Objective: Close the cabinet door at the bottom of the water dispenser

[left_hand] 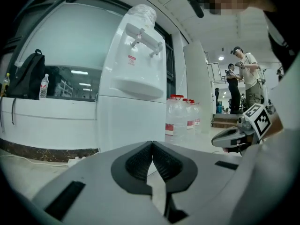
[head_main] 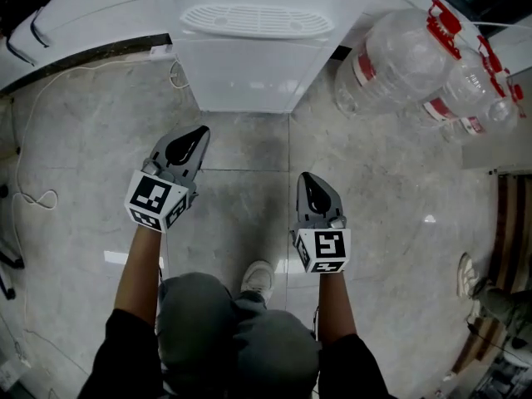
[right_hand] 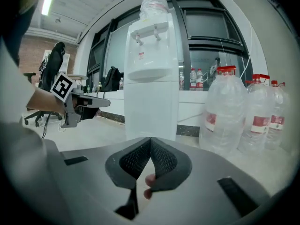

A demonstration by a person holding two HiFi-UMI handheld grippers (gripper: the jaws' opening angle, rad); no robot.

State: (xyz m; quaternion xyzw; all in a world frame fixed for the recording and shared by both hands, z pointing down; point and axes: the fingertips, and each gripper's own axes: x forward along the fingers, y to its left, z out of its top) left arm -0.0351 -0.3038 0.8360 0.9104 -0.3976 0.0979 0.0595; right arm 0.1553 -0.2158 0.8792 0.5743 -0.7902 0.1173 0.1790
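Grey floor tiles [head_main: 241,152] separate the cabinet door [head_main: 245,80] of the water dispenser [head_main: 258,22], straight ahead, from the left gripper [head_main: 198,135], nearer, and right gripper [head_main: 306,179], both with jaws pressed together, empty.

Open floor [head_main: 241,152] lies straight in front of the water dispenser [head_main: 249,65]. That gives me a free lane between its flat white front and my left tongs [head_main: 202,131] and right tongs [head_main: 306,177], both short of it. Right of the dispenser, the big water bottles [head_main: 399,56] crowd in just beside its corner, so that side is blocked. Left of the dispenser a white cable [head_main: 37,192] loops over the floor, and the white worktop [head_main: 75,15] walls off the back. Farther right of the dispenser, past the bottles, someone's shoe [head_main: 467,277] rests on the floor.
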